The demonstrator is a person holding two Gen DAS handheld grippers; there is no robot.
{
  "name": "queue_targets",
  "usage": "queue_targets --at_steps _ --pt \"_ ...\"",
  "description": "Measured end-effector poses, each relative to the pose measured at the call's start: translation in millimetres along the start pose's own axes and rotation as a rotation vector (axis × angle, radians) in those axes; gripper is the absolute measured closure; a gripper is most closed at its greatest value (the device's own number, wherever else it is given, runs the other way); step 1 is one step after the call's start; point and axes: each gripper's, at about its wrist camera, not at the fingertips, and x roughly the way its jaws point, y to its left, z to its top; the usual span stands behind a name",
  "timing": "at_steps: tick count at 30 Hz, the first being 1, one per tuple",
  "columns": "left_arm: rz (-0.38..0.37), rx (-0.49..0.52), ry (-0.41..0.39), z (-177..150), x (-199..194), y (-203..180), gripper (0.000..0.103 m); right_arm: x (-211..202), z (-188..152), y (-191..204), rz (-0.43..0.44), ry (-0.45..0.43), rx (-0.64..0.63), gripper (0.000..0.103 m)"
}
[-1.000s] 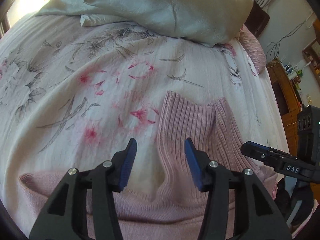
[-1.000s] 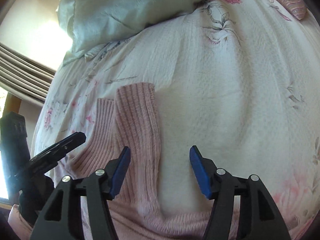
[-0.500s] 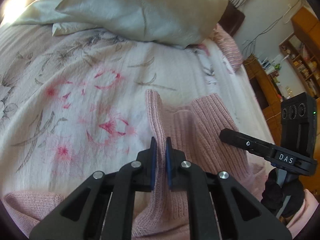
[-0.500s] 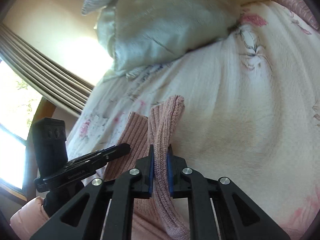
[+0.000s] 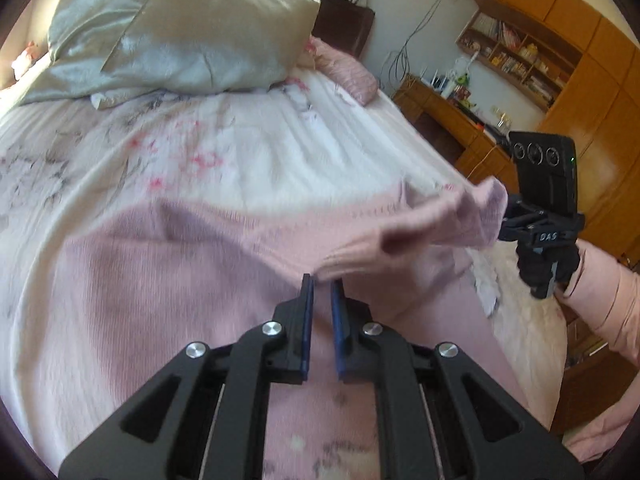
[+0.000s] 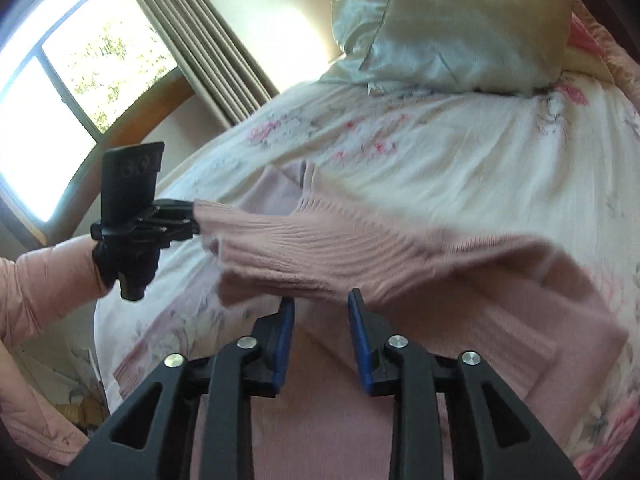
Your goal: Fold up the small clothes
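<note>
Left wrist view
Sweater: the pink knit sweater (image 5: 168, 264) lies over the near part of the floral bed (image 5: 248, 152), with one band of it lifted off the cover.
Left gripper: the left gripper (image 5: 322, 292) has its blue pads nearly together and a fold of knit runs into the narrow gap, so it looks clenched on the sweater, though blur hides the exact contact.
Right gripper: the right gripper (image 5: 516, 220) sits at the far end of the lifted band, cloth bunched at its tip; it seems to be grasping the sweater there.
Long axis: the lifted band runs from the left gripper up and to the right.
Pillows: grey pillows (image 5: 180, 32) at the head of the bed, well apart from the sweater.

Right wrist view
Right gripper: the right gripper (image 6: 320, 308) shows a clear gap between its pads, ribbed knit draped across their tips; whether it pinches cloth I cannot tell from here.
Left gripper: the left gripper (image 6: 188, 220) meets the ribbed band's left end.
Long axis: the sweater (image 6: 360, 252) stretches side to side across the frame.

Progress
Done: no finished fold shows.
Left: laying the lifted band over the body, then the later folds, I judge.
</note>
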Motion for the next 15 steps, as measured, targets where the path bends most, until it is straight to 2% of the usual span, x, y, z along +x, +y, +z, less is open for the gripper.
queue_targets --at_steps 2,4,6,9,11,15 --pt "0.034 -0.043 0.016 -17 -7 5 0.097 0 -24 2 -0.016 0.046 0.017 0.071" --pt "0.047 -0.068 -0.016 -17 -14 1 0.097 -5 -34 3 -0.005 0.03 0.078 0.071" --pt "0.049 -0.086 -0.052 -7 -16 -12 0.094 -7 -28 7 0.028 -0.023 0.118 0.071" --pt "0.055 -0.101 -0.048 7 7 -34 0.089 12 -10 21 -0.014 -0.04 0.133 0.07" --pt "0.063 -0.11 -0.003 5 30 -41 0.088 32 -5 24 -0.039 -0.013 0.17 0.07" --pt "0.182 -0.138 0.135 -16 73 -29 0.089 72 -21 11 -0.145 0.108 0.241 0.073"
